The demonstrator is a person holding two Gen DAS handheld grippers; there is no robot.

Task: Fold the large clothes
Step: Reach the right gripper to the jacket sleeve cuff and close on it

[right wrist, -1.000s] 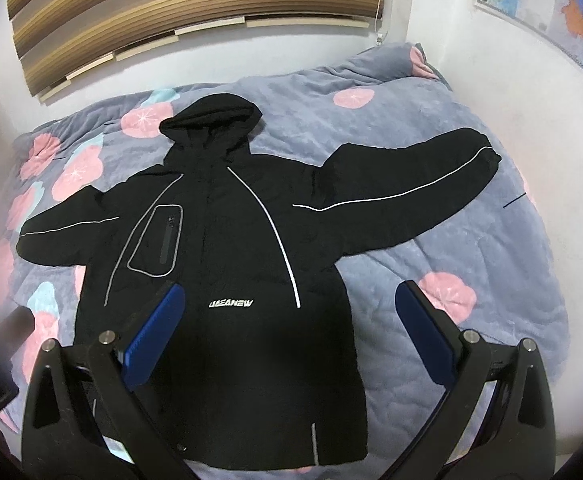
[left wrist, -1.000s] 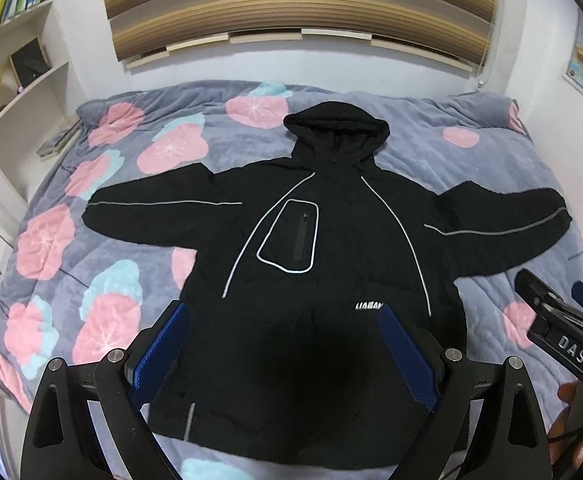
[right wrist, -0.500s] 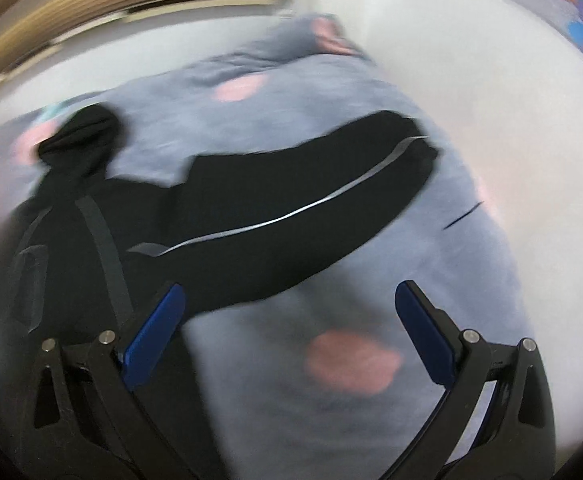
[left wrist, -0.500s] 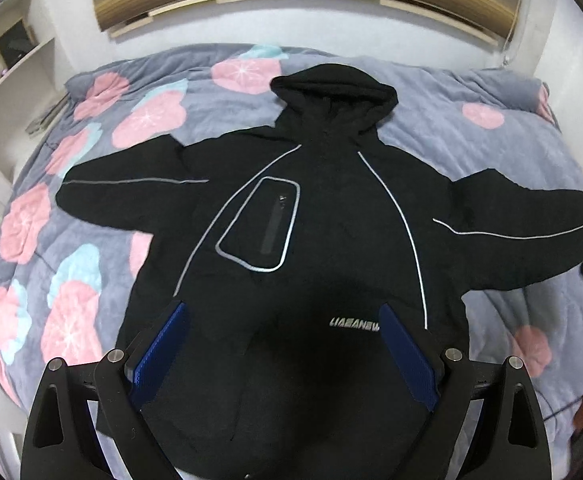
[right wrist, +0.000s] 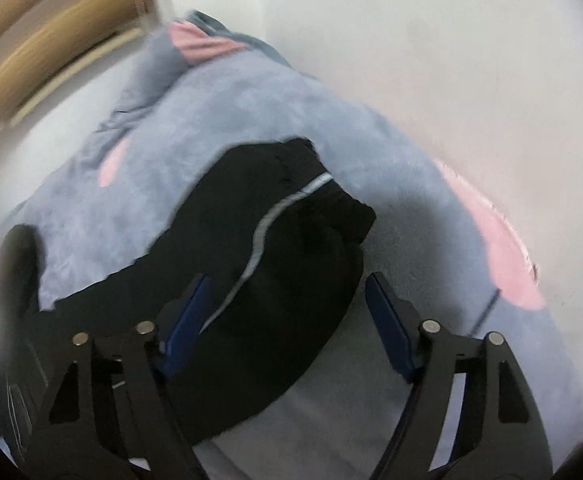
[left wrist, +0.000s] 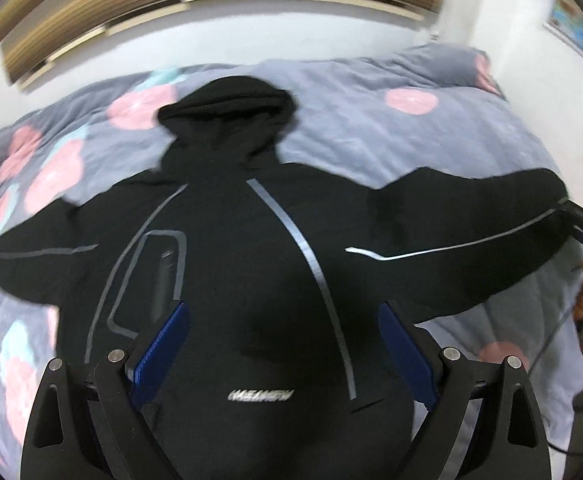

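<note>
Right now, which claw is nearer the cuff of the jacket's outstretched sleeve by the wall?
Right. The right claw is at the cuff, jaws just closing, sleeve between them but not pinched. The left claw hovers over the jacket's chest, far from it.

Left wrist camera looked steeply down past its jaws over the whole jacket [left wrist: 251,280] on the quilt [left wrist: 371,120]. Right wrist camera sat nearer, facing the sleeve cuff [right wrist: 291,208] ahead of its jaws. Both views shared that sleeve.

Soft indoor light, motion blur
</note>
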